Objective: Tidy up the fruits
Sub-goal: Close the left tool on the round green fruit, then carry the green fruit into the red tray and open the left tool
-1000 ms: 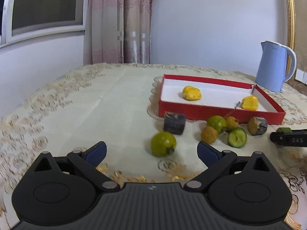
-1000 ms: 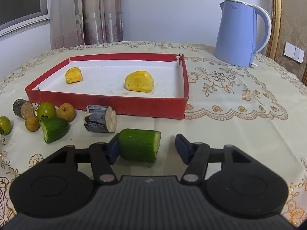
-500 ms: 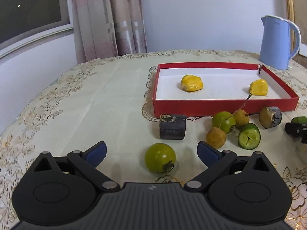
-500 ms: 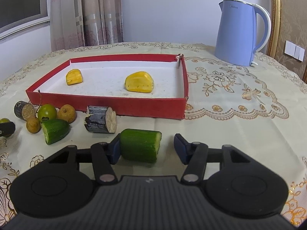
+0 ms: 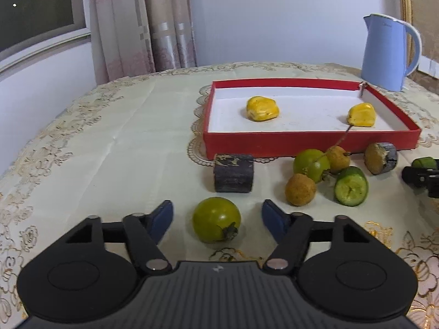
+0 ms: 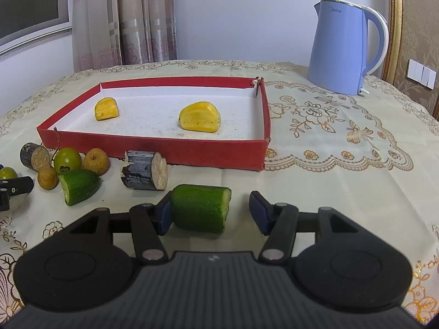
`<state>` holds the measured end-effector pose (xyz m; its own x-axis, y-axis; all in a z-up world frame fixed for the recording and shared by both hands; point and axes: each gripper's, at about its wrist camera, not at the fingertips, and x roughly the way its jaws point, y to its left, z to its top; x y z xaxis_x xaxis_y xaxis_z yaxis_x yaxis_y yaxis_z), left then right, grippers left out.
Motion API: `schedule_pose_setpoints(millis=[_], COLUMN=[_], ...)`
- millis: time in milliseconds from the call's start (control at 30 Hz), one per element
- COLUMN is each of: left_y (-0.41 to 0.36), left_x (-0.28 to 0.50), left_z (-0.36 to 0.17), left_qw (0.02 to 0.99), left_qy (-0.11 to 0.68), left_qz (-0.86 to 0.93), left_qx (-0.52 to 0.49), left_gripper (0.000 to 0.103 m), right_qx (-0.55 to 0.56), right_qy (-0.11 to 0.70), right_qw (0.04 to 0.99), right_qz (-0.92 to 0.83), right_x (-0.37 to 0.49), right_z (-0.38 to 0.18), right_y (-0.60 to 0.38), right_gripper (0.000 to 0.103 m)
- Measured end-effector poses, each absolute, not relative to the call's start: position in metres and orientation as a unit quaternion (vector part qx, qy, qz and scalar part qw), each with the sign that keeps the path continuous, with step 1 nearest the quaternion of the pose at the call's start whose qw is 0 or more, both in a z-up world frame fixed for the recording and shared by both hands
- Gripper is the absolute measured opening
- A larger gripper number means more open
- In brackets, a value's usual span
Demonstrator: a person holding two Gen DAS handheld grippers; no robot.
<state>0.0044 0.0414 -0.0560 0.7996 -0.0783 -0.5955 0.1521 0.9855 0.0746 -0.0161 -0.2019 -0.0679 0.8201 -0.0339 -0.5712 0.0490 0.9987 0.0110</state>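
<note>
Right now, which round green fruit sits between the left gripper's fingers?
The lone green fruit with the dark stem, apart from the pile. The other green fruit sits among brown ones by the red box.

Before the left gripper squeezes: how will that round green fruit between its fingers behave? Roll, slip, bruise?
The green fruit looks round and smooth, so it would likely roll if one pad nudges it first. The left gripper has just been closing, with gaps on both sides. Its glossy skin may slip under a light grip. It looks firm, but the stem stub sits off-centre, so it could twist.
</note>
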Motion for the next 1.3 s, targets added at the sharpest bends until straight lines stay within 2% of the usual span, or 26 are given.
schedule_pose_setpoints(millis=[33, 200, 333, 900, 1300], left_y=[0.042, 0.041, 0.037, 0.038, 0.016], left_x=[0.003, 0.001, -0.002, -0.001, 0.015], left_z=[-0.056, -0.057, -0.057, -0.052, -0.009], left_qw=[0.946, 0.947, 0.949, 0.949, 0.96], left_qy=[0.311, 0.304, 0.296, 0.298, 0.254], left_qz=[-0.068, -0.081, -0.072, -0.071, -0.091], left_qx=[0.056, 0.058, 0.079, 0.074, 0.077], left_gripper=[0.058, 0.05, 0.033, 0.033, 0.033], right_qx=[0.013, 0.011, 0.011, 0.011, 0.011], right_qy=[0.299, 0.299, 0.299, 0.299, 0.3], right_qw=[0.954, 0.954, 0.954, 0.954, 0.954], right_qz=[-0.022, -0.022, -0.022, -0.022, -0.022], right_x=[-0.016, -0.016, -0.016, -0.016, -0.016], right_z=[-0.068, -0.068, -0.068, -0.068, -0.068], right_y=[-0.202, -0.202, -0.201, -0.202, -0.202], right_gripper=[0.056, 0.056, 0.056, 0.056, 0.057])
